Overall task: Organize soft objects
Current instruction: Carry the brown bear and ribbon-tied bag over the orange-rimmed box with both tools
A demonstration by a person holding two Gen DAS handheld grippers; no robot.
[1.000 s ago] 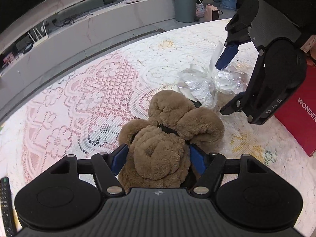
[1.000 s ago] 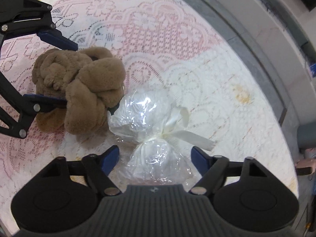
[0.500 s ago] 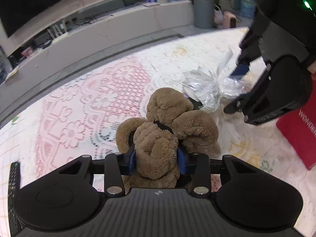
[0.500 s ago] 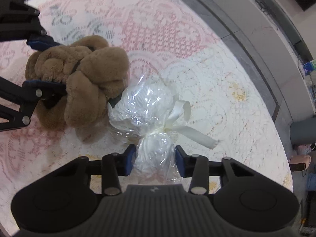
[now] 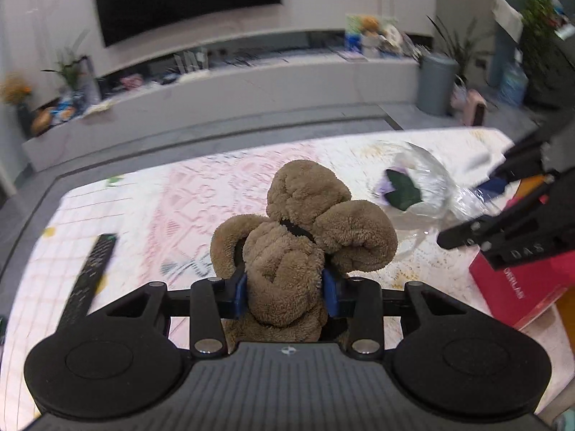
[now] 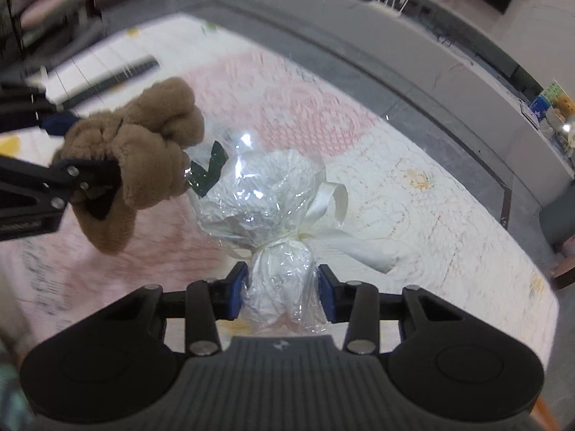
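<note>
With both soft things gripped, we judge ourselves mid-carry: our left gripper [image 5: 286, 293] pinches the brown plush toy [image 5: 302, 237], our right gripper [image 6: 282, 293] squeezes the wrapped bundle [image 6: 267, 194], both seemingly raised above the lace tablecloth [image 6: 413, 194]. Next, we need somewhere to set them.

Lace tablecloth [image 5: 187, 208] pattern smeared by blur. Red box [image 5: 521, 287] cut by right edge, lettering unreadable. Plush toy [image 5: 287, 251] lower part hidden behind gripper body. Remote control [image 6: 107, 77] streaked.
</note>
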